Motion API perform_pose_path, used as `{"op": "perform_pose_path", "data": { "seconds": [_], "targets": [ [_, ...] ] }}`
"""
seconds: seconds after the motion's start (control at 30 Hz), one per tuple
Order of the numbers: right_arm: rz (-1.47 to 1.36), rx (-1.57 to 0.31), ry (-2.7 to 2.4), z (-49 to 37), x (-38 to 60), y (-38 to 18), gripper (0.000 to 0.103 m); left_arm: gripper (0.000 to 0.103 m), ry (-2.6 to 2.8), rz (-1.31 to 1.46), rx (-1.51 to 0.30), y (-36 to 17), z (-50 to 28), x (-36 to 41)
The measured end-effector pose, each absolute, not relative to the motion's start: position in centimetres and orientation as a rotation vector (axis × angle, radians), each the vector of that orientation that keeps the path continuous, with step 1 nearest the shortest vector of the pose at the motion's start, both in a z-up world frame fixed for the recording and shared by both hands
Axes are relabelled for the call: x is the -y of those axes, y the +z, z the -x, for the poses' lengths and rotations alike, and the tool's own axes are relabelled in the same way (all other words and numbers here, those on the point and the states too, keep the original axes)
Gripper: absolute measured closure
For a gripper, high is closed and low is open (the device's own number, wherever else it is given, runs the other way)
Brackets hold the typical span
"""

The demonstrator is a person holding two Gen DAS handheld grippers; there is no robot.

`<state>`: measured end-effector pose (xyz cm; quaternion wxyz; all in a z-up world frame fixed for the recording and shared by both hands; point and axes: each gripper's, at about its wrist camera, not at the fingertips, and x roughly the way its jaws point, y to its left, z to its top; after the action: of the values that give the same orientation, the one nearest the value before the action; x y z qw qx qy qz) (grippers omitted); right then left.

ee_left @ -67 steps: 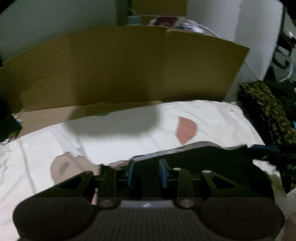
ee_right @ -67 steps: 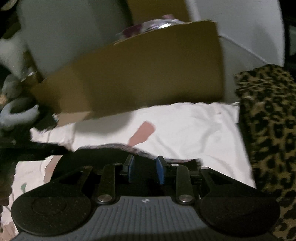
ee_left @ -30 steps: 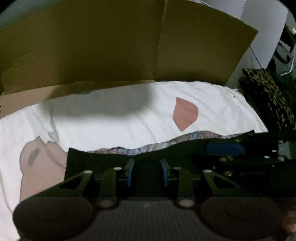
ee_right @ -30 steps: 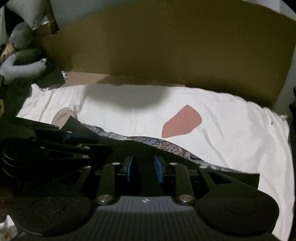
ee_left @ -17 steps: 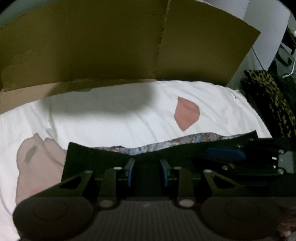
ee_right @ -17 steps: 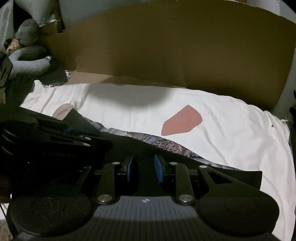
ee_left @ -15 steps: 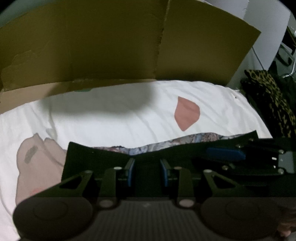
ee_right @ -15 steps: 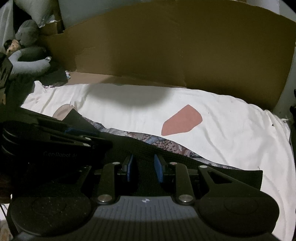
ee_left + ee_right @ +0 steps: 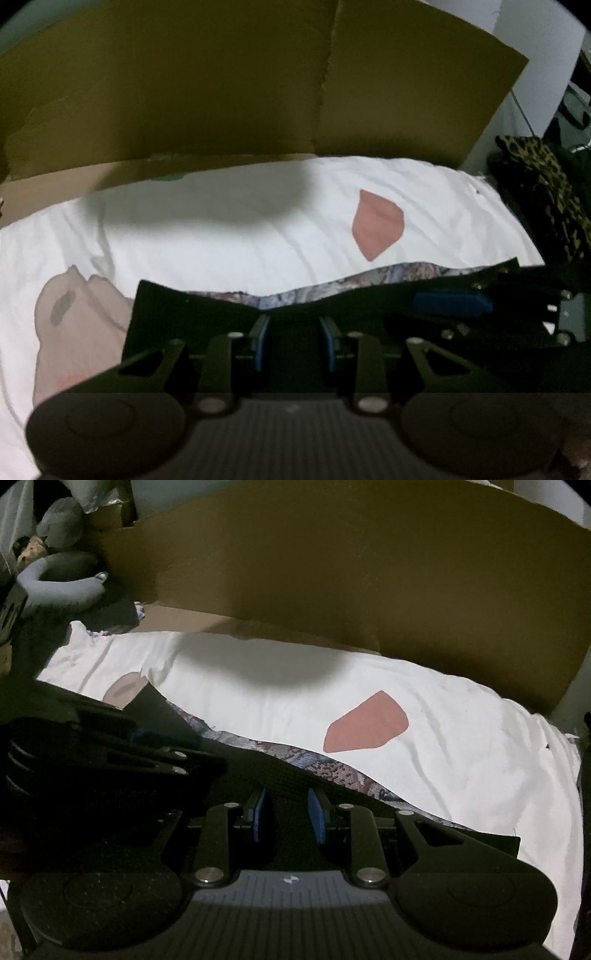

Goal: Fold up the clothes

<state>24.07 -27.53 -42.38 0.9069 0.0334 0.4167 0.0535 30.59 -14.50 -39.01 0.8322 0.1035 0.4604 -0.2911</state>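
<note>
Here one dark garment [image 9: 207, 314] lies across the white sheet [image 9: 221, 243], each of two grippers, left [image 9: 295, 347] and right [image 9: 286, 821], clamped on its edge. One cardboard sheet [image 9: 221, 85] stands behind; two pink patches show.

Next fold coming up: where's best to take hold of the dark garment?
Probably the far hem's two corners, coming from the near side: the dark garment spreads wide over the white sheet, its patterned edge free.

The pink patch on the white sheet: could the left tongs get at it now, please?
Probably not yet: the left tongs are closed on the dark garment, which drapes before the pink patch; nothing else intervenes.
</note>
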Motion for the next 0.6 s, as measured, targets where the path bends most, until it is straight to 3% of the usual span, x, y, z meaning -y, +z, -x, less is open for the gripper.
{"op": "perform_pose_path", "data": {
  "seconds": [0.37,0.6],
  "targets": [
    [-0.264,-0.774,0.055,-20.5,29.2,-39.0,0.072,0.072,-0.608,-0.160,-0.875,-35.2,-27.0,13.3],
    [-0.222,-0.763,0.029,-17.5,29.3,-39.1,0.072,0.071,-0.623,-0.139,-0.875,-35.5,-24.6,12.6]
  ]
}}
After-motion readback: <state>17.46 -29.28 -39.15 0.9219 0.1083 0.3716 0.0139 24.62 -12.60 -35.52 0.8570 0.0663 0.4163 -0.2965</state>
